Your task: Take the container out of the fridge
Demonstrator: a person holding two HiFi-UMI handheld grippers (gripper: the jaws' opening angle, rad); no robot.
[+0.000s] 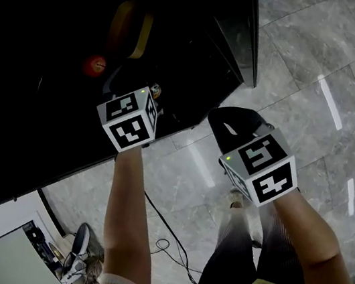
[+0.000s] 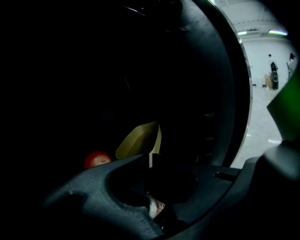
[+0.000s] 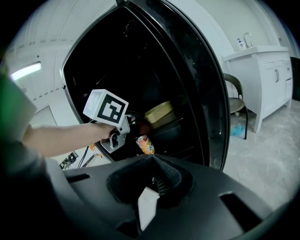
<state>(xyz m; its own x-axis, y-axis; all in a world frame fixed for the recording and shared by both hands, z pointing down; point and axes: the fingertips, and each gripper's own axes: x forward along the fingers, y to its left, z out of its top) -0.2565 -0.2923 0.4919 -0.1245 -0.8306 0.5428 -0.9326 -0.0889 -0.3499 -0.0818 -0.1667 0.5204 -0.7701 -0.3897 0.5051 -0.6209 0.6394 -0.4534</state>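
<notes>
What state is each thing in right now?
fridge: open.
yellow container: on a shelf inside, not gripped.
red fruit: lying inside the fridge.
left claw: shut on the can.
can: gripped, tilted.
right claw: shut, empty, outside the fridge.

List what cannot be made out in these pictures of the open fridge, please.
- Fridge inside, head view: darkness hides the shelves; only a yellow container and a red round thing show.
- Red round thing: too dim in every view to tell what it is.
- Yellow container's contents: hidden by its own walls.
- Can in the left gripper, right gripper view: print too small to read.
</notes>
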